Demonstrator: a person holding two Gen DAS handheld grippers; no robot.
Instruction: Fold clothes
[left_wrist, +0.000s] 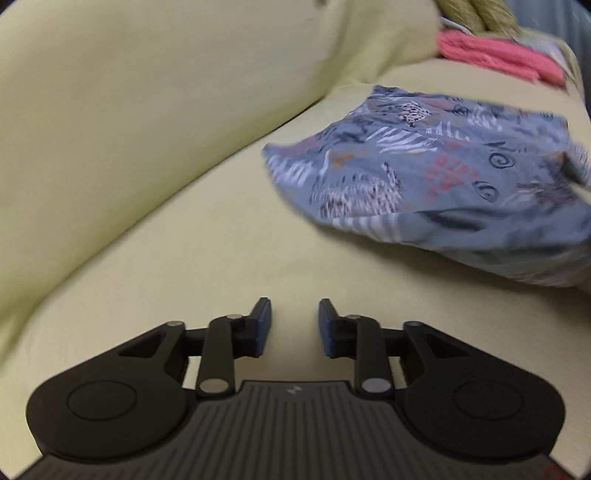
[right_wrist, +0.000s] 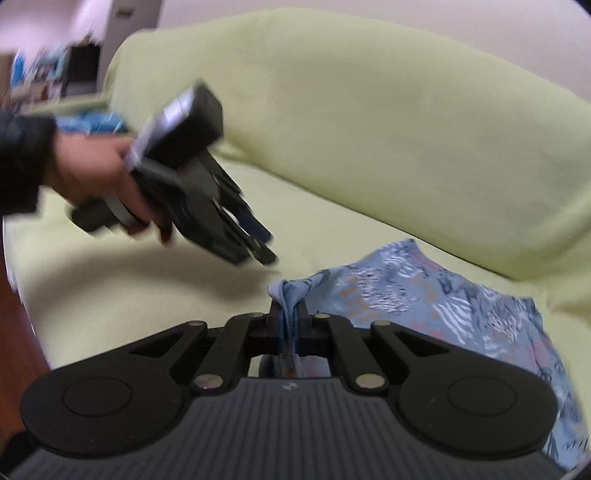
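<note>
Folding has barely begun: a patterned blue garment (right_wrist: 424, 295) lies rumpled at lower right of the frame on the pale green sofa (right_wrist: 369, 129). The right gripper (right_wrist: 288, 317) pinches a bunched corner of it, jaws closed. The left gripper (left_wrist: 294, 328) hovers parted and empty, apparently heading toward the cloth, though blurred.

A pale yellow-green fabric sofa (left_wrist: 155, 206) fills both views, with a dark wooden floor strip (right_wrist: 14, 332) at its left edge.
</note>
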